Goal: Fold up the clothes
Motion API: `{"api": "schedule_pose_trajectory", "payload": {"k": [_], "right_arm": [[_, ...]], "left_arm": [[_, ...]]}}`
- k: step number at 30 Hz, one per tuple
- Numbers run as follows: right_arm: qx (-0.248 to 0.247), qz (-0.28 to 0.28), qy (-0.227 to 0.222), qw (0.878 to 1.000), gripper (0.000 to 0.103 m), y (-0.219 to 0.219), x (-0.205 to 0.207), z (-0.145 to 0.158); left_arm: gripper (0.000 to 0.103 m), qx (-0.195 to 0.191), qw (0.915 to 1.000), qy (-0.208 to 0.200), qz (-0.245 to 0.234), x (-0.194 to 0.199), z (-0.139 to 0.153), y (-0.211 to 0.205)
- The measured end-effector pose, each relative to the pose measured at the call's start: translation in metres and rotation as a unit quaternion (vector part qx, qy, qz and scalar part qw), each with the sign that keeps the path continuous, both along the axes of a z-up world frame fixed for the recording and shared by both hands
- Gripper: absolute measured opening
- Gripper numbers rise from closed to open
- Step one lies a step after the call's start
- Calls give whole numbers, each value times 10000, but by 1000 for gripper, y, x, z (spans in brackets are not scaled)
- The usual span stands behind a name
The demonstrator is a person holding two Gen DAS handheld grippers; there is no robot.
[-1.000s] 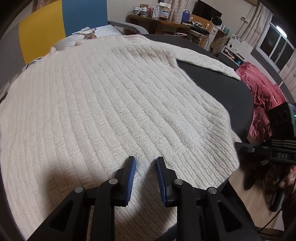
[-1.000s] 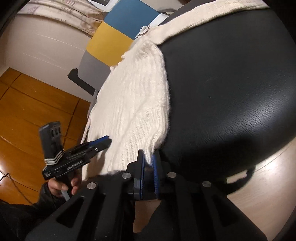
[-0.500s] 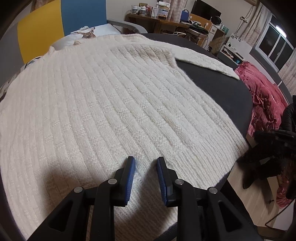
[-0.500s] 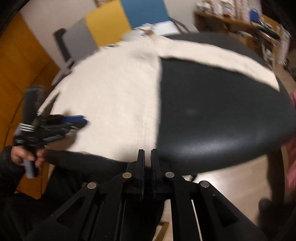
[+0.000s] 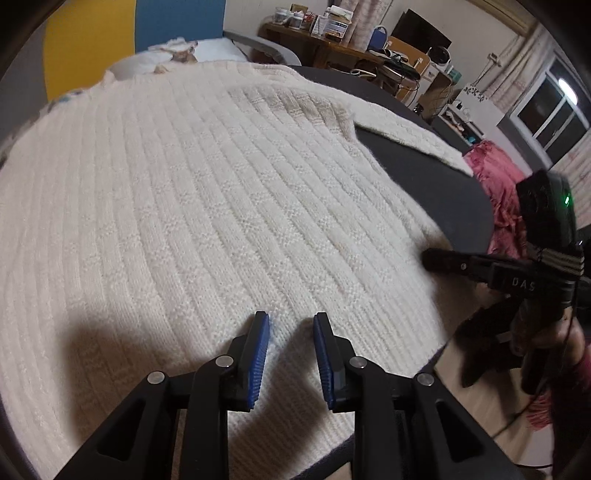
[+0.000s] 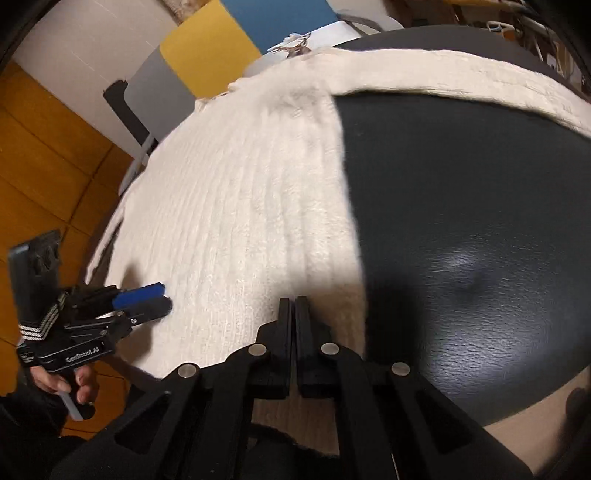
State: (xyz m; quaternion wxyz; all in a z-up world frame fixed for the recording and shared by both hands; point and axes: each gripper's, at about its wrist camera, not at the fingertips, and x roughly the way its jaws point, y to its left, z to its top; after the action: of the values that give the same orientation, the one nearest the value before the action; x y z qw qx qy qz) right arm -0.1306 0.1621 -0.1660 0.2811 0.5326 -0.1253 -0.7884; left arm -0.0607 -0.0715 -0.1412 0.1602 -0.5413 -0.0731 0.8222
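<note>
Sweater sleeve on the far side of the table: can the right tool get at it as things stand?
Probably yes. Only bare black table lies between the right tool and the sleeve; nothing stands in the path. Its jaws are shut with nothing between them, so it must open first.

Sweater [image 6: 251, 206] knit blurred in right wrist view; its near hem hidden behind the tongs; desk clutter [image 5: 332, 26] illegible.

We are looking at a cream sweater [image 5: 207, 206] of thick, ribbed knit wool, fuzzy and matt. It is lying on a round black table [image 6: 461, 229] whose top is showing a fine leather-like grain with a dull sheen. We are seeing matt black plastic on the left gripper [image 5: 291, 328], with ridged blue rubbery pads [image 5: 258, 354] and shiny metal pins.
</note>
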Motion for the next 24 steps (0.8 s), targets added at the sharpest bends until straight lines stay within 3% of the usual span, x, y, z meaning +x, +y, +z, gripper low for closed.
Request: {"api": "schedule_pose_trajectory", "payload": {"k": [3, 5, 8, 13, 18, 23, 24], "right_arm": [[-389, -73, -51, 9992, 5, 12, -6, 11], [-446, -122, 233, 9987, 5, 19, -21, 30], [-291, -210, 781, 9963, 6, 33, -55, 62], [914, -239, 1207, 9882, 6, 46, -139, 75], [2017, 56, 1026, 9741, 6, 50, -192, 51], [2810, 380, 1082, 9528, 7, 53, -203, 38], [2808, 397, 1059, 9531, 12, 58, -202, 36]], "left_arm": [[24, 286, 9994, 129, 120, -15, 14, -12], [24, 442, 9984, 281, 195, -31, 25, -21], [24, 300, 9980, 527, 195, -65, 36, -27], [23, -81, 9939, 1098, -17, -136, 57, -26], [23, -463, 9862, 1478, -580, -223, 68, -9], [23, -1131, 9632, 1778, -1668, -288, 66, 24], [24, -1177, 9582, 1776, -1910, -299, 66, 29]]}}
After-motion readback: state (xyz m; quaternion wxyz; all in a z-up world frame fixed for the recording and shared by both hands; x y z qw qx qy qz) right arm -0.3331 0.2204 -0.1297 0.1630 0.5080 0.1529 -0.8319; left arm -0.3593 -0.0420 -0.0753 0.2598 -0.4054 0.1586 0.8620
